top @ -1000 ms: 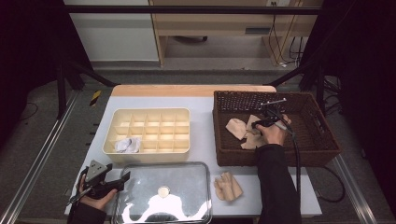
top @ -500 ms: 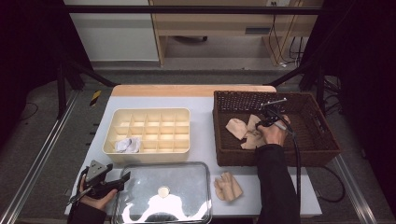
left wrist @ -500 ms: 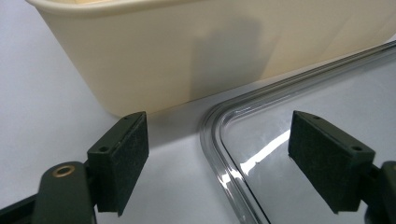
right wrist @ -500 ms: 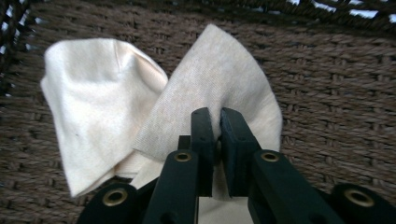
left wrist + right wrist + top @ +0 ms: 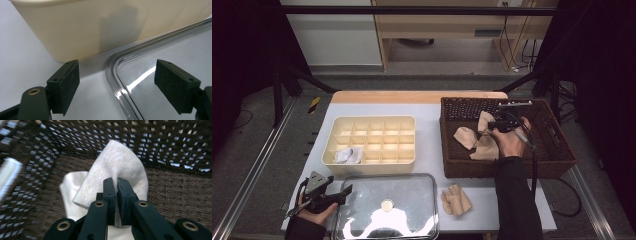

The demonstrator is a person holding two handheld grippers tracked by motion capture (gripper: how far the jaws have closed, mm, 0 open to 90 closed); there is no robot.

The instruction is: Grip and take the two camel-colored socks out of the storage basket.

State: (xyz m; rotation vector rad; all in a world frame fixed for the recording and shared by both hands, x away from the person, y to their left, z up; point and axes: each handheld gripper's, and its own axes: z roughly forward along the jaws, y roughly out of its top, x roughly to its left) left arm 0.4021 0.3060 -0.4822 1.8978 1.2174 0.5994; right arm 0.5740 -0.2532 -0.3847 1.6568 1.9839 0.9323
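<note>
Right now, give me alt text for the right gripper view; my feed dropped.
The right gripper is shut on a beige cloth piece, pinching its fabric inside the dark wicker basket. A paler cloth piece lies behind it.

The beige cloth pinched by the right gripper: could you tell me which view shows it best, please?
The right gripper view: the beige cloth sits close up, clamped between the fingers. The high view shows it small, inside the wicker basket.
</note>
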